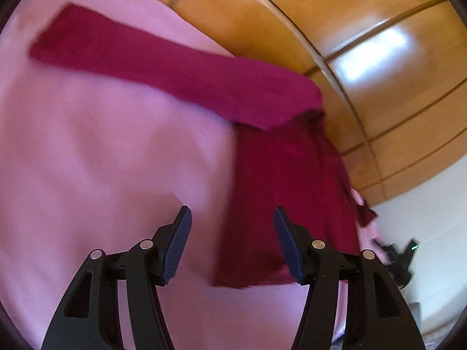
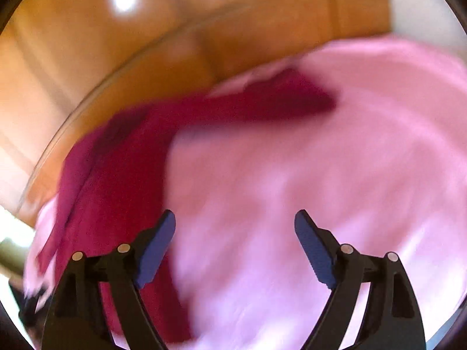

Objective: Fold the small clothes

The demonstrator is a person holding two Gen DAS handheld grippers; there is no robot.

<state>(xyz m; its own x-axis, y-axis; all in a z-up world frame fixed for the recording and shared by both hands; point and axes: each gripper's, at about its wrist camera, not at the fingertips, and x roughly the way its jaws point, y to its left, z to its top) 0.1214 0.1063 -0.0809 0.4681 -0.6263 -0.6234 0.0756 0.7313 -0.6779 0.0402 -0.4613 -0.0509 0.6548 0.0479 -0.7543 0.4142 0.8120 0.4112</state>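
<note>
Pink cloth (image 1: 87, 151) covers the surface in both views, with glossy wooden panels (image 1: 379, 58) filling the upper right of the left wrist frame. On it a dark red garment (image 1: 286, 180) lies mid-frame, its long sleeve running to the upper left; the right wrist view is too blurred for detail. Both the left gripper (image 1: 232, 245) and right gripper (image 2: 235, 248) stand open, holding nothing.
</note>
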